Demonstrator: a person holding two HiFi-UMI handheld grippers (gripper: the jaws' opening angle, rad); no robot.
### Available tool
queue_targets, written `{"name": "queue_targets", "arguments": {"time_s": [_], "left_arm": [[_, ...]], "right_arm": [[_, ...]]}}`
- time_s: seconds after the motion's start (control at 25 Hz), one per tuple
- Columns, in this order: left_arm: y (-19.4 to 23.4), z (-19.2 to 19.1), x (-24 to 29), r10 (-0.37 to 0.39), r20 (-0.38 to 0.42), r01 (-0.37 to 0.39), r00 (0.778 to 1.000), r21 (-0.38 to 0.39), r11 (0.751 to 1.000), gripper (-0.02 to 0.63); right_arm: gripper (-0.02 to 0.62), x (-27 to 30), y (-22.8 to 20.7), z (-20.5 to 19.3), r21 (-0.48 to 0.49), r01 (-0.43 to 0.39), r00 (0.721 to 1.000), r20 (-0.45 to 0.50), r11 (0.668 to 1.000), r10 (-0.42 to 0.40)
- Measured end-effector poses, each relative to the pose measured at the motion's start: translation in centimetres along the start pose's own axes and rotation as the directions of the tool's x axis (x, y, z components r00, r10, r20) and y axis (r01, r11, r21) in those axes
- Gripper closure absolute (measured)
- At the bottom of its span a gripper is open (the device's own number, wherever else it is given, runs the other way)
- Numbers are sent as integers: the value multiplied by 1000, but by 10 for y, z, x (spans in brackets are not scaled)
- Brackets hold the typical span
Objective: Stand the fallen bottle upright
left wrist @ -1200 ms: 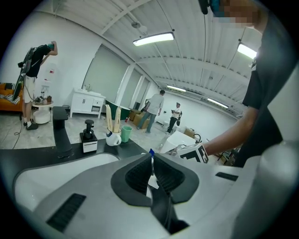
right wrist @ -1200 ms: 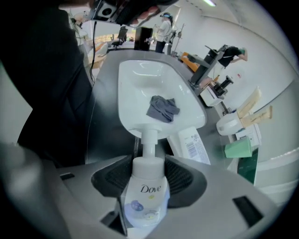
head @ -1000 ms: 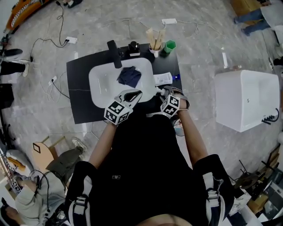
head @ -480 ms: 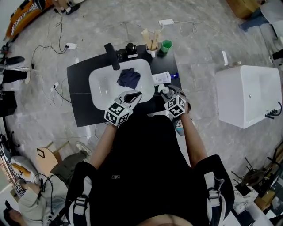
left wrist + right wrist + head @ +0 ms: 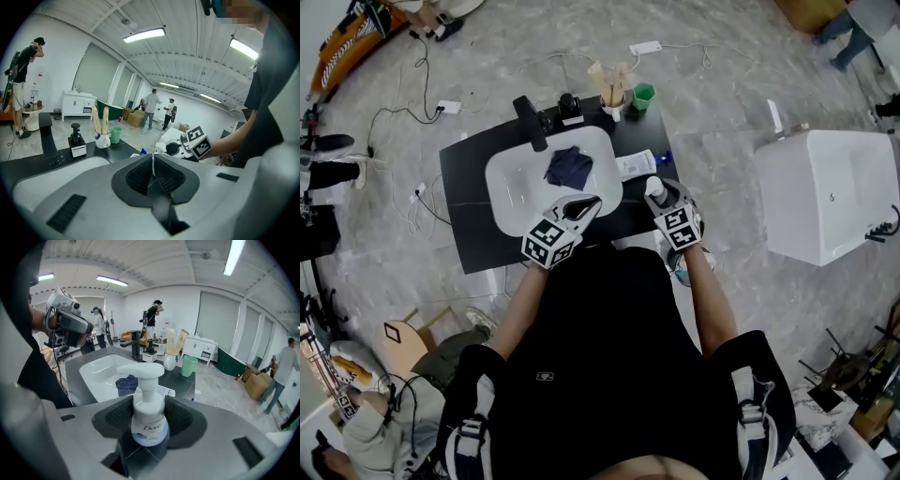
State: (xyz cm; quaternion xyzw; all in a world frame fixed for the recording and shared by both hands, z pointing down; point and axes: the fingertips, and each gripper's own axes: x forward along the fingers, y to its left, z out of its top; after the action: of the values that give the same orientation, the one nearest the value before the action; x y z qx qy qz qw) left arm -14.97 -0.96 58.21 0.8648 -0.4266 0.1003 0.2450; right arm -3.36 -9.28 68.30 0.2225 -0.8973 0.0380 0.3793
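A basin [image 5: 511, 183] sits in the surface [image 5: 469, 187], with a cloth [image 5: 567, 167] in its rear right part. Behind it stand, left to right, a faucet [image 5: 529, 122], a soap dispenser [image 5: 569, 106], a mug of sticks [image 5: 609, 89] and a cup [image 5: 641, 97]. A packet [image 5: 636, 165] lies right of the basin. In front of the packet, the pump bottle [image 5: 148, 404] stands upright between the right gripper [image 5: 148, 417] fingers.

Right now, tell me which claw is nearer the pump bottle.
Right. The right claw grips the pump bottle; the left claw, shut and empty, sits apart at the sink's front rim.
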Motion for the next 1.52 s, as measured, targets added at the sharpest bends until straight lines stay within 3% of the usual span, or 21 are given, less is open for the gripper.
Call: {"name": "queue_targets", "arguments": {"time_s": [0.36, 0.68, 1.08, 1.52], "left_arm": [[-15, -1, 12, -12, -17, 13, 1000, 13, 1000, 583], [-31, 4, 15, -7, -8, 7, 1000, 30, 1000, 583], [-44, -1, 6, 44, 14, -44, 999, 20, 999, 583], [-78, -7, -2, 110, 39, -110, 993, -3, 994, 583]], "right_arm": [[328, -17, -10, -13, 84, 5, 999, 43, 996, -8], [328, -22, -13, -22, 97, -11, 999, 46, 995, 7], [314, -29, -9, -30, 50, -13, 999, 43, 999, 11], [334, -77, -5, -51, 101, -31, 996, 88, 994, 22]]}}
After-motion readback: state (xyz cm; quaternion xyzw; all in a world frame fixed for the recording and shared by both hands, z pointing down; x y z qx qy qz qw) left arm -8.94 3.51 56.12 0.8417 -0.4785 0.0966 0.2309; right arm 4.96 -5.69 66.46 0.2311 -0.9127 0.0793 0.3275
